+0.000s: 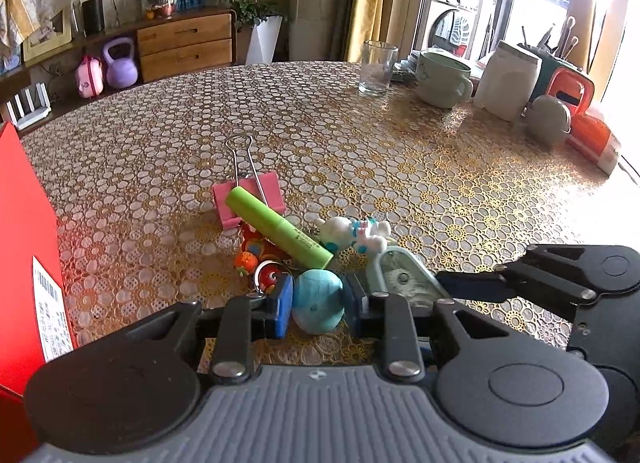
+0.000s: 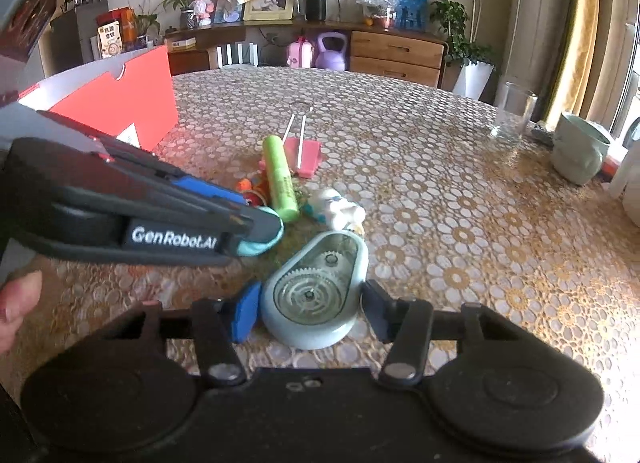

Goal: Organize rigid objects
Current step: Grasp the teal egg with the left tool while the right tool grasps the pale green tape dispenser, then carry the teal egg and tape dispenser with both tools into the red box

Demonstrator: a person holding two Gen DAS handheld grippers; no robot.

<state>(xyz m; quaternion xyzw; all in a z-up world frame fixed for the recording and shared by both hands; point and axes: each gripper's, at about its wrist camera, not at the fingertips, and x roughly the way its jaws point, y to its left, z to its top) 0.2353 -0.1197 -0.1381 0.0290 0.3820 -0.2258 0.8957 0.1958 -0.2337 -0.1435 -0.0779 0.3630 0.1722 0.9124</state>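
My left gripper point(image 1: 318, 301) is shut on a teal egg-shaped toy point(image 1: 320, 303), its blue pads point(image 1: 282, 303) pressing both sides; the right wrist view shows the toy point(image 2: 262, 245) at its tip. My right gripper point(image 2: 312, 311) is shut on a pale blue correction tape dispenser point(image 2: 316, 295) that lies on the table, one pad against each side. Just beyond lie a green tube point(image 1: 278, 227), a pink binder clip point(image 1: 248, 199), a white and blue toy figure point(image 1: 356, 233) and small orange and red toys point(image 1: 256, 259).
A red box point(image 1: 24, 263) stands at the table's left, open in the right wrist view point(image 2: 120, 103). A glass point(image 1: 376, 67), a pale green mug point(image 1: 440, 79), a white container point(image 1: 508, 79) and orange items point(image 1: 588, 131) crowd the far right. A hand point(image 2: 16, 303) holds the left gripper.
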